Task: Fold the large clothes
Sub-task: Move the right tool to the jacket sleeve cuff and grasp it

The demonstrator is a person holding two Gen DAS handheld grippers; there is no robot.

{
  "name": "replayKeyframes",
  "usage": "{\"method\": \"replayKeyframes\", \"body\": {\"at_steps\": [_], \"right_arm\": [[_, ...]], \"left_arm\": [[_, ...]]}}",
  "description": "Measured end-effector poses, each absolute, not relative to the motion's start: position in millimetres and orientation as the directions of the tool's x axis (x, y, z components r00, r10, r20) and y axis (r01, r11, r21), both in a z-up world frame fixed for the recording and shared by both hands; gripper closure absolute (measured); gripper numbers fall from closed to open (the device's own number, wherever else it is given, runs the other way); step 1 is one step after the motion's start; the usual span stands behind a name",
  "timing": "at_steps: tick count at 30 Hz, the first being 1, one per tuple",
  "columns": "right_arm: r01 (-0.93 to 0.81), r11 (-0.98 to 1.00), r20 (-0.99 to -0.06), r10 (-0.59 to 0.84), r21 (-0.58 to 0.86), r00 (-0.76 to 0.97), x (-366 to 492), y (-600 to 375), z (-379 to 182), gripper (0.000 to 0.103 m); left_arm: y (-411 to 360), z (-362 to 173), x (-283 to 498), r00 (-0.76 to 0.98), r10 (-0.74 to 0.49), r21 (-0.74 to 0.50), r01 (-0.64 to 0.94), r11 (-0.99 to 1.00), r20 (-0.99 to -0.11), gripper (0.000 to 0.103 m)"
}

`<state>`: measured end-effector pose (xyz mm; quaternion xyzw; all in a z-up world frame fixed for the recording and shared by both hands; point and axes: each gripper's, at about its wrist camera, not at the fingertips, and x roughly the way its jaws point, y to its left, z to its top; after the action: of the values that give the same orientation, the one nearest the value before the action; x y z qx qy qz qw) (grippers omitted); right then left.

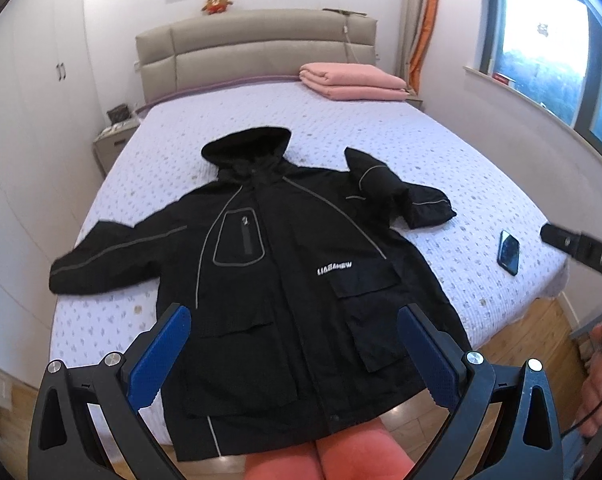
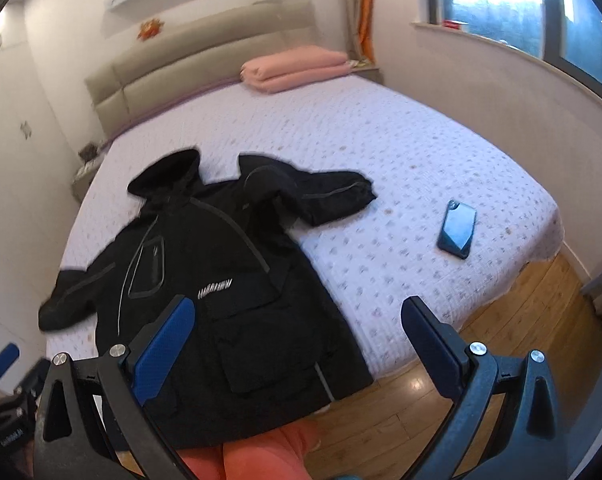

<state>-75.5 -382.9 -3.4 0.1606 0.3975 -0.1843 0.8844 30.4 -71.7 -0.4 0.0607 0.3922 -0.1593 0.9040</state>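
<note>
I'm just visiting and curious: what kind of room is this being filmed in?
Most likely a home bedroom: a wide bed with a padded headboard, a folded pink blanket near the headboard, and a black jacket spread on the cover.

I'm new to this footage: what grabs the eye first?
A black hooded jacket lies spread face up across the near end of the bed, one sleeve bent back. A dark phone sits to its right, and a folded pink blanket lies by the headboard.

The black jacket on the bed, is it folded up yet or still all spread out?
Mostly spread out. The jacket lies flat, front up, on the bed, one sleeve straight out. Only the other sleeve is bent back.
</note>
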Motion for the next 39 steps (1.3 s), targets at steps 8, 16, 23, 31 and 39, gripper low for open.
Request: {"method": "replayKeyframes", "body": {"at_steps": [8, 16, 23, 31, 39], "right_arm": [[0.483, 0.839, -0.749, -0.147, 0.252, 0.646, -25, -456, -23, 0.000], [0.489, 0.820, -0.768, -0.098, 0.298, 0.632, 88, -514, -139, 0.000], [0.556, 0.778, -0.811, -0.108, 0.291, 0.576, 160, -562, -208, 0.003], [0.585, 0.794, -0.868, -0.164, 0.166, 0.468, 201, -609, -237, 0.007], [0.596, 0.782, -0.922, -0.070, 0.186, 0.380, 242, -674, -279, 0.012]], "left_arm": [[-101, -2, 87, 0.655, -0.278, -0.036, 0.357, 0.934, -0.703, 0.000], [-165, -93, 212, 0.613, -0.348, -0.081, 0.420, 0.904, -0.709, 0.000], [-215, -126, 273, 0.578, -0.388, -0.094, 0.471, 0.877, -0.718, 0.000], [-264, -151, 315, 0.510, -0.366, -0.094, 0.481, 0.871, -0.779, 0.000], [-299, -160, 358, 0.444, -0.321, -0.122, 0.420, 0.899, -0.836, 0.000]]}}
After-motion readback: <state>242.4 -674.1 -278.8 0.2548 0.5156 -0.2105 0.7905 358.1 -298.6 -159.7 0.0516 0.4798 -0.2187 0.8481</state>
